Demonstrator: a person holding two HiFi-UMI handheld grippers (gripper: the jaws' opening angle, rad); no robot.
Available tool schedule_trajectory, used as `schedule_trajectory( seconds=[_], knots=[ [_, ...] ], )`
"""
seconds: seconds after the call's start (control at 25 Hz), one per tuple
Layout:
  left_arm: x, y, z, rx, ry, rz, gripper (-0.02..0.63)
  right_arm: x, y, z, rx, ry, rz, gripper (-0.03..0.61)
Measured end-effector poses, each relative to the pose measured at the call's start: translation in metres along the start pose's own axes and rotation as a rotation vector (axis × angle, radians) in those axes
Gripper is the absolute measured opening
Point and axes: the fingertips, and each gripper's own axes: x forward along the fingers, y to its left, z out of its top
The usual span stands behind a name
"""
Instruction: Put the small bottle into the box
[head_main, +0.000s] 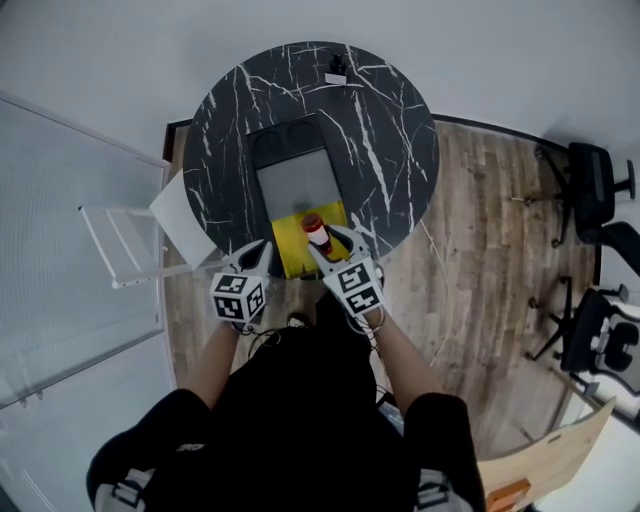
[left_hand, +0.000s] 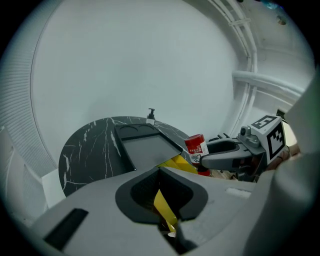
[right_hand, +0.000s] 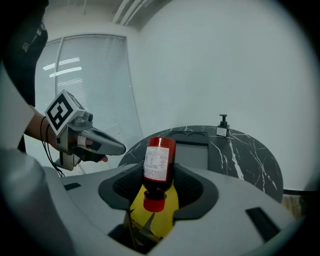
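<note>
The small bottle (head_main: 317, 235), dark with a white label and a red cap, hangs over the open yellow box (head_main: 295, 240) at the near edge of the round black marble table (head_main: 400, 150). My right gripper (head_main: 326, 246) is shut on the bottle (right_hand: 159, 167), whose cap points back toward the gripper's camera, with the box (right_hand: 156, 212) below it. My left gripper (head_main: 262, 253) is at the box's left side, and a yellow flap (left_hand: 165, 207) of the box is pinched between its jaws. The left gripper view also takes in the bottle (left_hand: 196, 146) and the right gripper (left_hand: 225, 156).
A dark grey tray (head_main: 300, 180) lies on the table just beyond the box. A small black-and-white dispenser (head_main: 336, 72) stands at the far edge. A white chair (head_main: 130, 240) is at the left by a glass partition; office chairs (head_main: 595, 190) stand at the right.
</note>
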Motion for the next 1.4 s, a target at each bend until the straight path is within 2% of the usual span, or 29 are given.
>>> schedule_trajectory(
  seconds=[0.2, 0.4, 0.6, 0.88, 1.0, 1.2, 1.4],
  knots=[
    [0.015, 0.011, -0.018, -0.042, 0.039, 0.027, -0.003, 0.022, -0.003, -0.028, 0.054, 0.102, 0.022, 0.181],
    [0.019, 0.018, -0.025, -0.052, 0.055, 0.051, -0.003, 0.042, -0.001, -0.056, 0.183, 0.219, 0.047, 0.181],
    [0.015, 0.023, -0.025, -0.067, 0.054, 0.07, -0.003, 0.059, 0.001, -0.066, 0.251, 0.316, 0.055, 0.183],
    [0.016, 0.032, -0.038, -0.1, 0.098, 0.102, -0.003, 0.075, 0.0, -0.061, 0.28, 0.385, 0.043, 0.183],
    [0.016, 0.034, -0.043, -0.115, 0.105, 0.105, -0.003, 0.08, 0.001, -0.069, 0.282, 0.437, 0.038, 0.183],
    [0.012, 0.038, -0.049, -0.134, 0.117, 0.12, -0.003, 0.093, 0.009, -0.08, 0.306, 0.489, 0.078, 0.183],
    [0.002, 0.049, -0.054, -0.17, 0.114, 0.142, -0.003, 0.096, 0.006, -0.096, 0.285, 0.58, 0.038, 0.183]
  ],
)
